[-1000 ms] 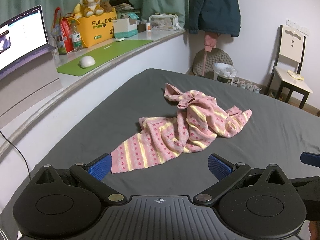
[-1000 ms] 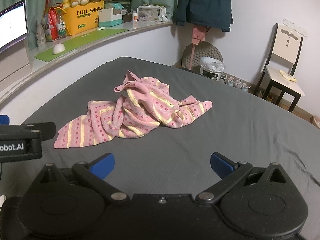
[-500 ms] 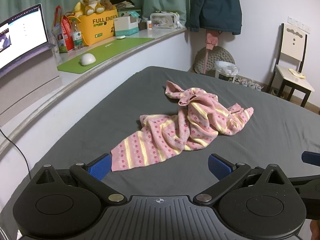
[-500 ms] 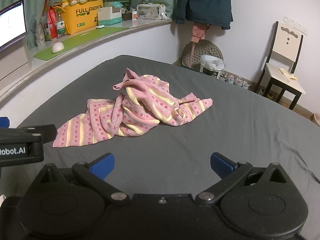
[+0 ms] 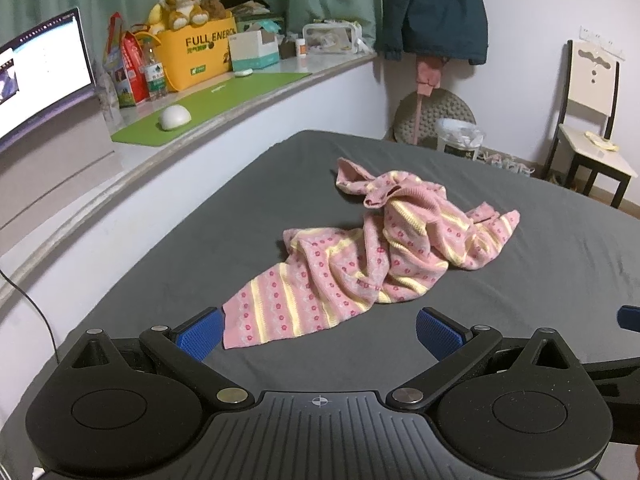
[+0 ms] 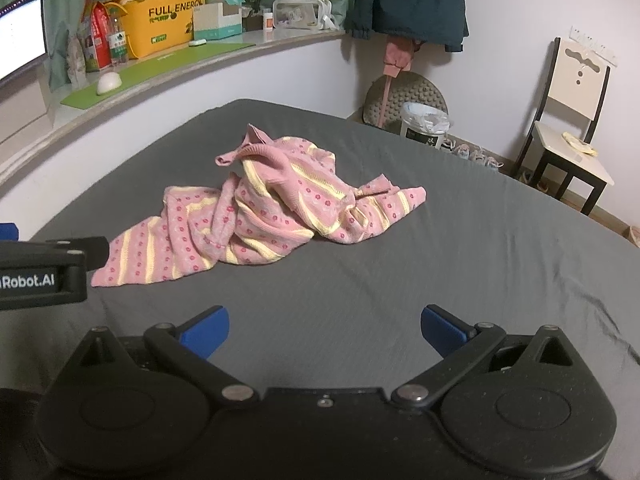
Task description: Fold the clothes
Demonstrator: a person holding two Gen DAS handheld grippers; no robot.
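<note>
1. Gray bed sheet (image 5: 540, 248) fills most of both views, and it is what both claws hang over.
2. Left gripper (image 5: 319, 330) is wide open and holds nothing. Its left blue pad sits just beside the near corner of the cloth, but I cannot tell if it touches.
3. Right gripper (image 6: 325, 330) is wide open too, with only bare sheet between its pads.
4. Just past the claws lies the pink sweater (image 5: 372, 252), with yellow stripes and little red dots. It is all bunched up in a heap near the middle of the bed. One flat end points toward the left claw.
5. Farther out there is a long shelf (image 5: 256, 92) by the wall with a yellow box (image 5: 196, 56) and a toy monkey (image 5: 180, 4) on top. A chair (image 6: 572, 128) stands off to the right.
6. I think the folding has not started yet. The claws are getting near to grab.
7. Next, each claw likely needs to pinch an edge and pull the sweater out flat. The heap hides the edges, so picking the right ones may be tricky.
</note>
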